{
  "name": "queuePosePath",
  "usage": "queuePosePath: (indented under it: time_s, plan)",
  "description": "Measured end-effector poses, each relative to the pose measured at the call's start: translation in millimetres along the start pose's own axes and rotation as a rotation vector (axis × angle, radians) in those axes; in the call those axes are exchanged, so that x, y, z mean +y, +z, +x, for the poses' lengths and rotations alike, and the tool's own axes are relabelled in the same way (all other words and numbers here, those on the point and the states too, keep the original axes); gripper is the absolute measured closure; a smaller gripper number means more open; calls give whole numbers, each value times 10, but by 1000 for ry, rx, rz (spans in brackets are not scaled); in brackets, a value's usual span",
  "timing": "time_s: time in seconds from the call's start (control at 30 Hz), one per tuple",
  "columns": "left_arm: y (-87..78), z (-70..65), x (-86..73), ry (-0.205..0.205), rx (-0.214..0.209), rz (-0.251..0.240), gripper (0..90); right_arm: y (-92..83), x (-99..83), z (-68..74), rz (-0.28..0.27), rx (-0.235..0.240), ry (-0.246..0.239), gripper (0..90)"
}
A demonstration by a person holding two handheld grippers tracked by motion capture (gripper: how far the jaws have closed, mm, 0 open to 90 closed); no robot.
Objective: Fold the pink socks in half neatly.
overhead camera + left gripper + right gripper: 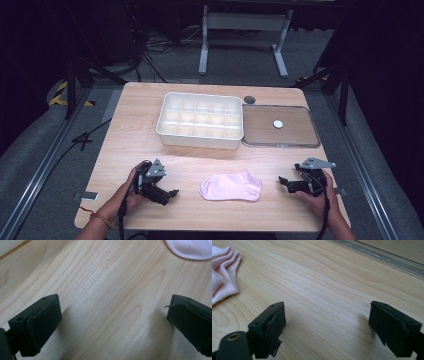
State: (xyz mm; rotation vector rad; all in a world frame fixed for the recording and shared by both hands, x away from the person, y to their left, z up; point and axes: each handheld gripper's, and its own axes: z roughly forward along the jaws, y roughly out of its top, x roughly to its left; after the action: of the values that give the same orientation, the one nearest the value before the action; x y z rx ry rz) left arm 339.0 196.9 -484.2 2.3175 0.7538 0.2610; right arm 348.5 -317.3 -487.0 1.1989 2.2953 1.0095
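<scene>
Flanking the soft pink fabric sock (230, 187) on the pale wooden bench (125, 130), 2 black grippers, left (169, 194) and right (284, 182), fingers spread wide, empty.

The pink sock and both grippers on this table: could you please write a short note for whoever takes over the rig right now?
Left gripper: jaws open, nothing between them, low over the table to the left of the sock.
Right gripper: jaws open, nothing held, to the right of the sock.
Pink sock: lying flat at the near edge, between the two grippers, untouched.
White divided box: farther back, its compartments look bare. Lid beside it, to its right.
Done: nothing yet. Left: probably pick up the sock and deal with it, perhaps into the box.
</scene>
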Motion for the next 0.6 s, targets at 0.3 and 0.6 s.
queuePosePath:
  time_s: [0.3, 0.6]
  plan:
    - [-27, -10, -31, -3, 14, -3, 1, 0, -1, 0, -1, 0, -1, 144]
    - [-39, 19, -42, 21, -8, 1, 0, 0, 0, -1, 0, 0, -1, 144]
